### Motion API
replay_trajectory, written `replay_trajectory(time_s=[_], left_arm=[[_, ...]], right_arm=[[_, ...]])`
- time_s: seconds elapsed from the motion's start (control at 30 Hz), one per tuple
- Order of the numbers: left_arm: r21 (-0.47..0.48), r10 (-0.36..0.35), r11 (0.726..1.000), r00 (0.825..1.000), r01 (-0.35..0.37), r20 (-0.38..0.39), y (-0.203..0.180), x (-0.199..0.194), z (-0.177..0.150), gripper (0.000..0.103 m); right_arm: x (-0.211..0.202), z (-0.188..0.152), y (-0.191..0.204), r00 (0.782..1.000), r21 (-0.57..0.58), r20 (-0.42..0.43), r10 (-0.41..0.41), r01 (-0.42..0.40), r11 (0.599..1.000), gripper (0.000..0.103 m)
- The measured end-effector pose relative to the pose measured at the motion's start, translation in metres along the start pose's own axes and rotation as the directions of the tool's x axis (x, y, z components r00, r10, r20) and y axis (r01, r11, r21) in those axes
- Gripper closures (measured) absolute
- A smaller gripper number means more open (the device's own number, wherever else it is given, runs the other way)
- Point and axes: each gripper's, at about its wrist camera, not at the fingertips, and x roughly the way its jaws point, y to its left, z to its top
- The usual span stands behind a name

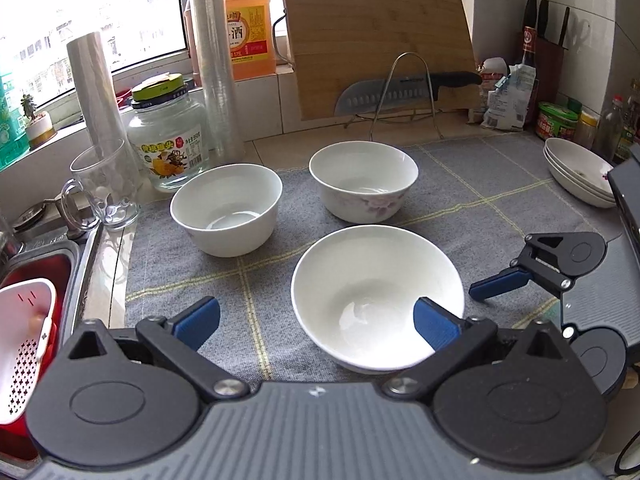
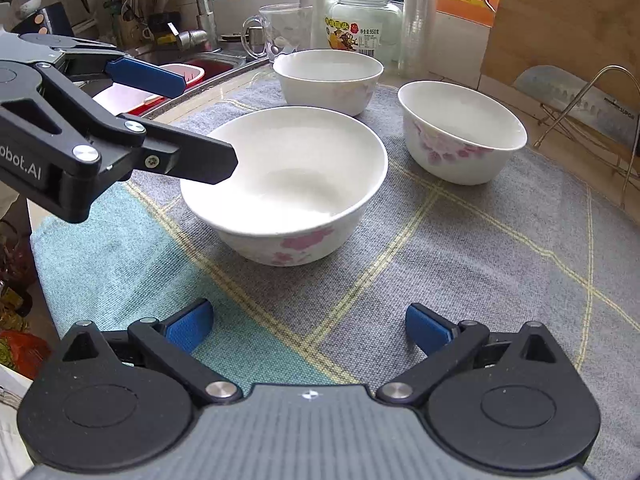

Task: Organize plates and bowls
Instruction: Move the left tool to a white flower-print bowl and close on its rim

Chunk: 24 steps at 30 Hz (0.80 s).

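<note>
Three white bowls stand on a grey checked mat. The nearest bowl has pink flowers on its side. My left gripper is open at this bowl: its right finger reaches over the rim into the bowl, while its left finger hangs outside over the mat. Behind stand a plain bowl and a flowered bowl. My right gripper is open over bare mat, short of the nearest bowl. Stacked white plates sit at the far right.
A sink holding a red basin and a white colander lies left of the mat. A glass mug, a jar and film rolls stand behind. Cutting board, cleaver on wire rack, bottles at back right.
</note>
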Motion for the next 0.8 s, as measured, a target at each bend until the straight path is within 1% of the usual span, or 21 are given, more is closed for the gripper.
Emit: replay_trajectory(time_s=[0.07, 0.13, 0.3, 0.4, 0.47, 0.53, 0.8], left_arm=[[0.011, -0.006, 1.000, 1.000, 0.006, -0.011, 0.001, 0.005, 0.002, 0.001], [0.025, -0.027, 0.999, 0.999, 0.028, -0.026, 0.003, 0.010, 0.004, 0.001], [0.050, -0.079, 0.995, 0.995, 0.083, -0.068, 0.008, 0.025, 0.014, 0.001], [0.055, -0.114, 0.991, 0.988, 0.120, -0.101, 0.012, 0.035, 0.020, 0.003], [0.061, -0.126, 0.989, 0.984, 0.135, -0.127, 0.013, 0.042, 0.024, 0.004], [0.073, -0.135, 0.986, 0.980, 0.147, -0.147, 0.015, 0.047, 0.027, 0.004], [0.130, -0.156, 0.975, 0.973, 0.179, -0.172, 0.012, 0.053, 0.033, 0.005]], right_arm=[[0.001, 0.000, 0.002, 1.000, -0.011, 0.007, -0.006, 0.006, 1.000, 0.000], [0.000, -0.002, 0.001, 1.000, -0.010, 0.019, -0.005, 0.005, 1.000, 0.000], [-0.004, -0.014, 0.000, 0.997, -0.006, 0.080, -0.009, 0.010, 1.000, 0.000], [-0.005, -0.014, 0.002, 0.997, 0.003, 0.080, -0.019, 0.019, 1.000, 0.000], [-0.005, -0.012, 0.005, 0.996, 0.002, 0.081, -0.029, 0.029, 1.000, 0.000], [-0.004, -0.007, 0.009, 0.994, -0.020, 0.099, -0.040, 0.042, 0.999, 0.000], [-0.004, 0.005, 0.017, 0.986, -0.034, 0.157, -0.049, 0.055, 0.998, 0.000]])
